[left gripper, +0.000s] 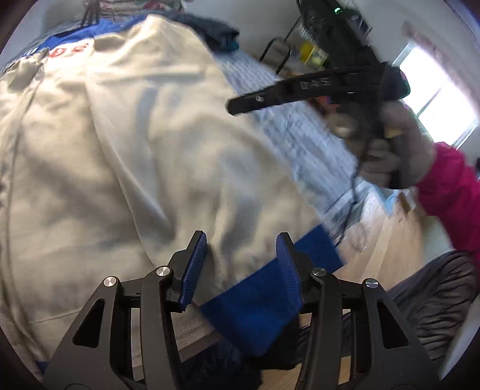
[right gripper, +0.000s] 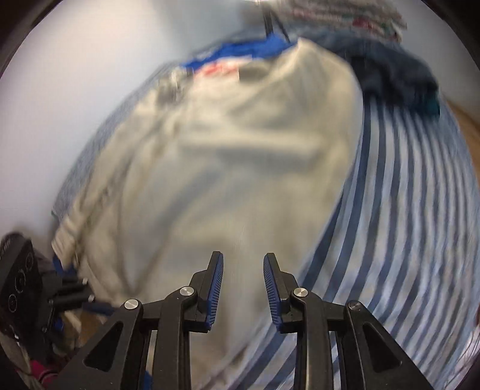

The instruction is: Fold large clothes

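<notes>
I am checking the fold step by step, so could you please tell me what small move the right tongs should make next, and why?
Probably bring the right tongs down onto the cream garment's near edge and close on it. They stand open with nothing between the pads, above the cloth, while the left tongs sit at the blue hem band, also open. The striped sheet lies bare to the right.

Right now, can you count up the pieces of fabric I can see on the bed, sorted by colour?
Cream garment with blue trim: 1
Dark navy folded clothes: 1 pile, number of pieces cannot be told
Blue-and-white striped sheet: 1
Patterned stack at the far end: 1, too blurred to split
Total: 4 groups
</notes>
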Motion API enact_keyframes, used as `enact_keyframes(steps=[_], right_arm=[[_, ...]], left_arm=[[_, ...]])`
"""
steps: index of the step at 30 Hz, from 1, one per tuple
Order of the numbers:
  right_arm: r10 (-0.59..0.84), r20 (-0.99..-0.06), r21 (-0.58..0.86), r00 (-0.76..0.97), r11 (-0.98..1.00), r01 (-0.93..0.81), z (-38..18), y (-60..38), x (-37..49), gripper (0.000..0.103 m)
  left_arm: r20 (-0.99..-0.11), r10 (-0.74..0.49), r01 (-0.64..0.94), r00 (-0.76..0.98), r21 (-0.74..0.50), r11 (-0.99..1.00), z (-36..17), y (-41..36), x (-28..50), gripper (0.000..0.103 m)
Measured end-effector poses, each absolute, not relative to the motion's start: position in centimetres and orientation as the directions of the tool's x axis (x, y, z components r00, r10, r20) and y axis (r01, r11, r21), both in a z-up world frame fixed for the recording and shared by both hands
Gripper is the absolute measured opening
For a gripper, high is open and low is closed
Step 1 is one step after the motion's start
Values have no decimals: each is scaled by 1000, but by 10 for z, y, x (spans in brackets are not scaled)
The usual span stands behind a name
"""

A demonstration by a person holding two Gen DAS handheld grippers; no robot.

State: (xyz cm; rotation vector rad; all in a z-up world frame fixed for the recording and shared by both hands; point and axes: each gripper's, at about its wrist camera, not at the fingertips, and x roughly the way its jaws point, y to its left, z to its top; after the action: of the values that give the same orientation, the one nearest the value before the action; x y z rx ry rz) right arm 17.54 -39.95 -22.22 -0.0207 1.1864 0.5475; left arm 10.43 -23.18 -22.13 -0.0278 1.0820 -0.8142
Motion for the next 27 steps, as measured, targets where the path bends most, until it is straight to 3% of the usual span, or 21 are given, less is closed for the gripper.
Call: enact_keyframes(steps=[2, 7, 12, 18, 20, 22, 24, 25, 27], right_arm=[[275, -914, 138, 298, 902, -409, -234, -402, 164, 26], [372, -862, 289, 345, 919, -268, -214, -441, 148, 33], [544, -775, 446, 323, 832, -331, -187, -435, 108, 32], [528, -827, 470, 195, 838, -276, -219, -426, 79, 32], [542, -823, 507, 170, 836, -209, -231, -437, 74, 33], [575, -798, 548, 178, 817, -182, -235, -447, 72, 32], [605, -772, 580, 194, 796, -173, -233, -452, 71, 21], [632, -751, 609, 190, 775, -172, -233, -453, 72, 7], [647, -739, 623, 187, 762, -176, -230, -454, 71, 5]], left_arm=[[-767, -597, 562, 234, -394, 727, -221, -228, 101, 49], [-758, -570, 510, 317, -370, 776, -196, -198, 103, 49], [-738, -555, 465, 385, -365, 807, -187, -190, 137, 49], [-831, -434, 459, 348, -252, 852, -228, -210, 155, 49], [-822, -417, 485, 389, -202, 851, -227, -213, 147, 49], [-814, -441, 475, 378, -238, 847, -224, -210, 142, 49], [-799, -477, 469, 367, -284, 836, -217, -206, 135, 49], [-794, -478, 477, 375, -277, 834, -213, -207, 129, 49], [-787, -485, 495, 380, -270, 826, -208, -212, 120, 49]])
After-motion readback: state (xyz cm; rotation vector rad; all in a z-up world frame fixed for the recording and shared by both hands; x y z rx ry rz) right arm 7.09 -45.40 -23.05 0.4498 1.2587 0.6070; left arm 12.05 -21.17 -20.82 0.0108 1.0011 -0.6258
